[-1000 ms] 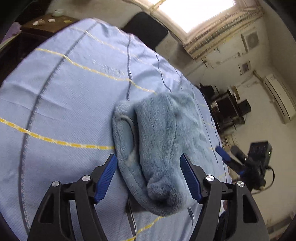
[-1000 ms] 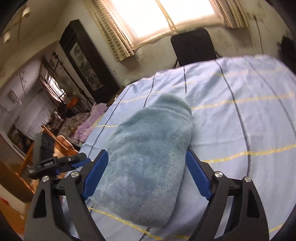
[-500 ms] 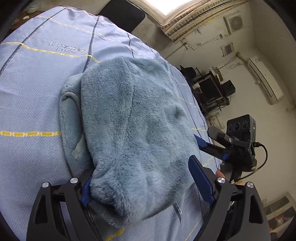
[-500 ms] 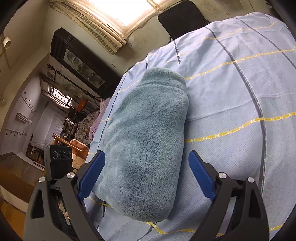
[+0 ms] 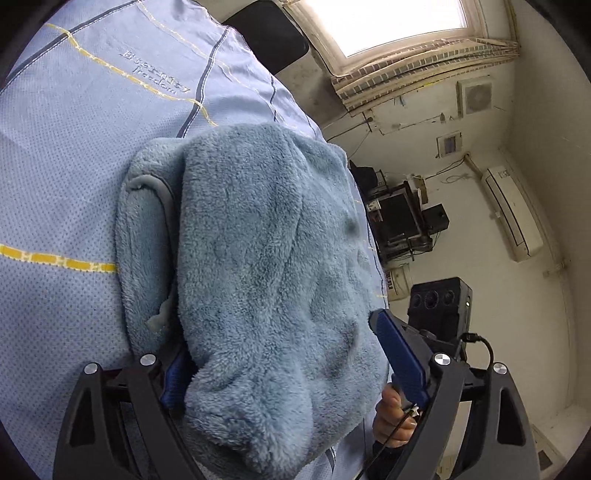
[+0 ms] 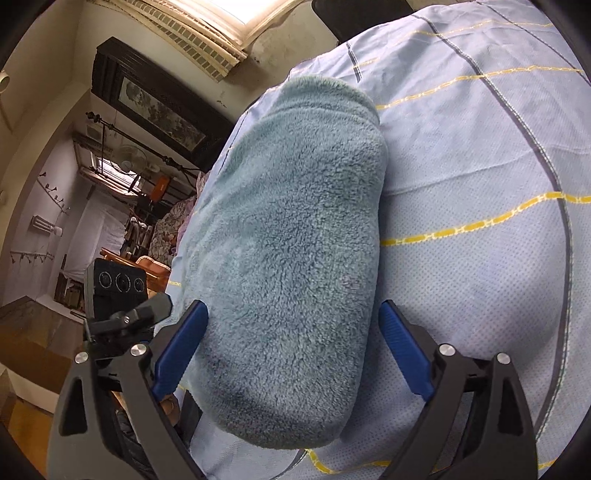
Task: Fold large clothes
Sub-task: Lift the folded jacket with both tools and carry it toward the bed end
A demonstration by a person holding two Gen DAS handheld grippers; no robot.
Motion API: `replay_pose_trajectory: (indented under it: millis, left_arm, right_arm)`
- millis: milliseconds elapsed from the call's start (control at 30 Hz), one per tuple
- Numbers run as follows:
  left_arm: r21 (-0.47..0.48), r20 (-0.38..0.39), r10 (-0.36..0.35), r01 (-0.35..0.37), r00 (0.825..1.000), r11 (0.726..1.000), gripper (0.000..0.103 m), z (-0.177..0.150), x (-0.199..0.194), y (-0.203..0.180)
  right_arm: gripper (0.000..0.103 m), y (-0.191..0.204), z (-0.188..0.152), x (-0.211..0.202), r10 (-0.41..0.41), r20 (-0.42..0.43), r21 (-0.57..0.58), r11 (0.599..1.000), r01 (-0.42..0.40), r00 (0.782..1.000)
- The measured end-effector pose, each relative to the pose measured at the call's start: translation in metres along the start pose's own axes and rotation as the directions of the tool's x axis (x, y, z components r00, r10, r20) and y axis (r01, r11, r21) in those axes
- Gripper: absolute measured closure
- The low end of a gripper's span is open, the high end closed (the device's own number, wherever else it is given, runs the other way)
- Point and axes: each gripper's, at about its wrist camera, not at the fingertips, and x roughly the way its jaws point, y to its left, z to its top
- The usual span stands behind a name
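A folded blue fleece garment (image 5: 258, 258) lies in a thick bundle on the light blue bed sheet (image 5: 74, 147); it also shows in the right wrist view (image 6: 295, 240). My left gripper (image 5: 288, 354) is open, its blue fingers either side of the bundle's near end, the left finger partly hidden under the fleece. My right gripper (image 6: 291, 332) is open and straddles the bundle's other end. Neither gripper pinches the fabric. Each view shows the other gripper beyond the bundle.
The sheet (image 6: 480, 184) has yellow and dark stripes. A black chair (image 5: 269, 33) stands at the bed's far edge under the window. Shelves with electronics (image 5: 399, 218) stand by the wall, and a dark cabinet (image 6: 159, 107) and cluttered furniture lie off the bed's other side.
Both grippers have moved in closer over the fleece bundle, which now fills more of each view. Both stay open. The bundle itself has not shifted on the sheet.
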Motion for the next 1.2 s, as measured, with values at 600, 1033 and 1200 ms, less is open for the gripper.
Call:
replay_pose_trajectory:
  millis: [600, 1033, 1200]
  left_arm:
    - [0.135, 0.015, -0.030, 0.028, 0.999, 0.990, 0.014, -0.012, 0.009, -0.025]
    - [0.206, 0.055, -0.124, 0.110, 0.991, 0.972, 0.014, -0.019, -0.009, -0.056]
    - [0.297, 0.109, -0.132, 0.095, 0.985, 0.950, 0.014, -0.029, -0.039, -0.092]
  right_arm:
    - [0.030, 0.009, -0.009, 0.018, 0.067, 0.054, -0.025, 0.997, -0.066, 0.996]
    - [0.034, 0.014, -0.014, -0.010, 0.220, 0.087, -0.010, 0.976, -0.220, 0.972]
    - [0.034, 0.026, -0.016, -0.029, 0.274, 0.104, -0.022, 0.962, -0.273, 0.956]
